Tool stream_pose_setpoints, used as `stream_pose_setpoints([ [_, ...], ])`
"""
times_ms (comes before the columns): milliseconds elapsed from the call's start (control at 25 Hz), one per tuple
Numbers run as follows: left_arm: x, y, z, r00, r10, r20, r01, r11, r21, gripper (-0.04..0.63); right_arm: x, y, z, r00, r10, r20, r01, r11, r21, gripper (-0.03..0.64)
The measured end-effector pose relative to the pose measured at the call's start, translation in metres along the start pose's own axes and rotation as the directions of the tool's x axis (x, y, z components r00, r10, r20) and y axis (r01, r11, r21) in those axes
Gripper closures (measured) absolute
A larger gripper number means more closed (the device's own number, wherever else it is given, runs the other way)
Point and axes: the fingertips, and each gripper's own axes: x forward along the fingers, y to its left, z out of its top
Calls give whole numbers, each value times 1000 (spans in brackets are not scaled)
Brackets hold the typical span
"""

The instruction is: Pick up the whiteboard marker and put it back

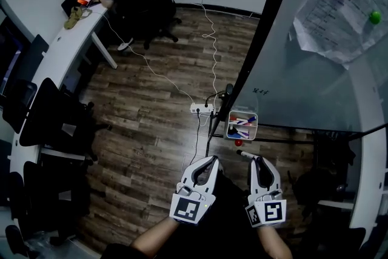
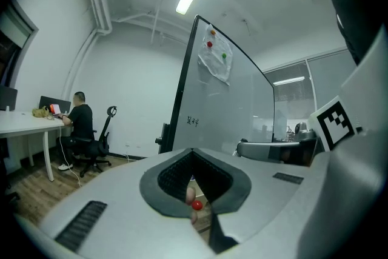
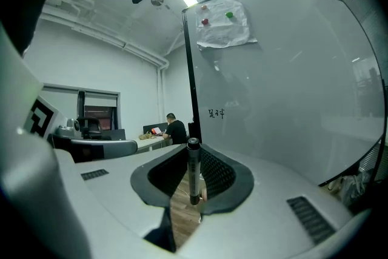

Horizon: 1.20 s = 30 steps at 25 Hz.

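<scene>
While right gripper (image 1: 259, 161) jaws clamp slim dark plastic whiteboard marker (image 3: 193, 173) mid-barrel, upright, left gripper (image 1: 210, 161) jaws together, empty. Marker likely light, stiff, smooth; may pivot. Best grip: barrel middle. White marker basket (image 1: 243, 113) ahead.

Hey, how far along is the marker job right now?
Pickup looks done: the right gripper is shut on the whiteboard marker, which stands upright between its jaws. The left gripper is shut and empty. Left to do: putting it back, probably in the basket of markers at the whiteboard, not yet reached.
</scene>
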Motion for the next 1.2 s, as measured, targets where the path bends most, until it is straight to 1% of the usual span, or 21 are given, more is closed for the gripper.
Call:
stream_pose_setpoints([
  [120,8,1,-2,1000,0,-9,0,1000,3,588,12,-6,0,1000,8,2,-8,1000,-1,540],
  [400,31,8,-5,1000,13,-16,-13,1000,-24,588,36,-17,-5,999,29,-24,-29,999,-13,540],
  [960,57,19,-19,998,10,-65,-13,999,-39,588,67,-38,-32,996,4,-92,-4,1000,-3,540],
  [1200,68,18,-21,998,5,-68,-7,999,-39,588,73,-45,-40,993,2,-114,-2,1000,-3,540],
])
